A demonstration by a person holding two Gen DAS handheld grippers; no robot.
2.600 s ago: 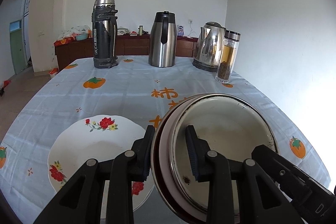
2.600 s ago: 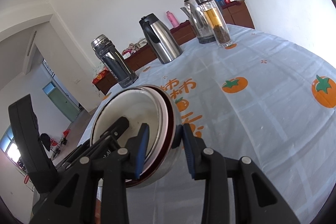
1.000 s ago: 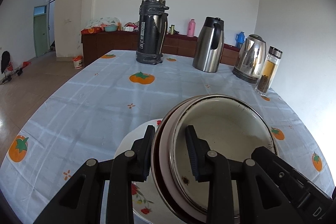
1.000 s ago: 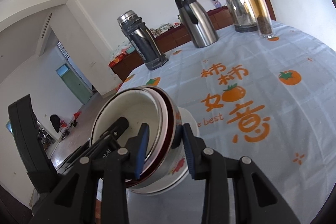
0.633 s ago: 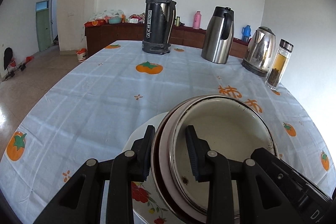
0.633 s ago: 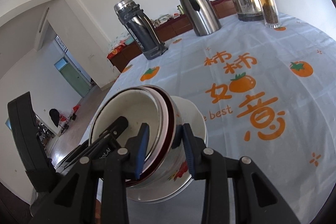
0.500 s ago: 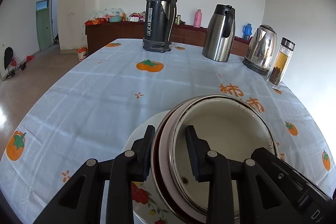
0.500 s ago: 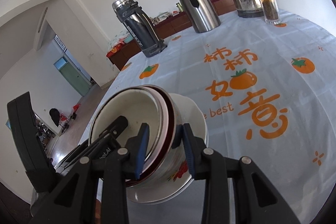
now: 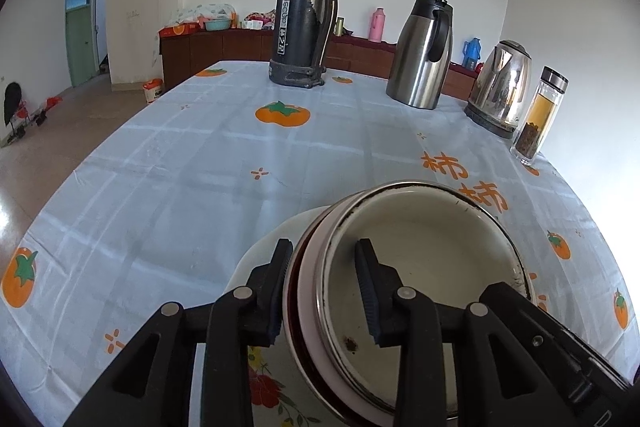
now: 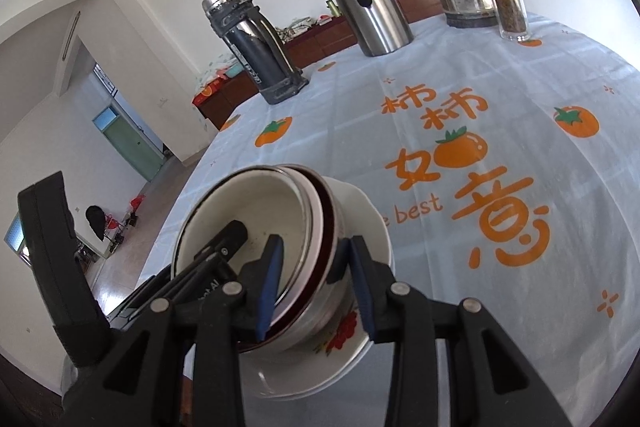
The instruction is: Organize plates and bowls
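Note:
A stack of nested bowls [image 9: 424, 267], cream enamel inside with pink and dark red rims, sits over a white flowered plate [image 9: 260, 263]. My left gripper [image 9: 324, 287] is shut on the stack's left rim. My right gripper [image 10: 314, 283] is shut on the opposite rim of the bowl stack [image 10: 256, 223], one finger inside and one outside. The flowered plate [image 10: 372, 227] lies under the stack on the table; whether the bowls rest on it I cannot tell.
A black thermos [image 9: 306, 15], a steel carafe [image 9: 424, 55], a kettle [image 9: 502, 87] and a glass tea bottle [image 9: 540, 119] stand along the far side of the table [image 9: 180, 167], which has a pale blue cloth with orange fruit prints.
Both grippers have carried the bowl stack left across the table to over the flowered plate and lowered it toward the plate. The grips have not changed.

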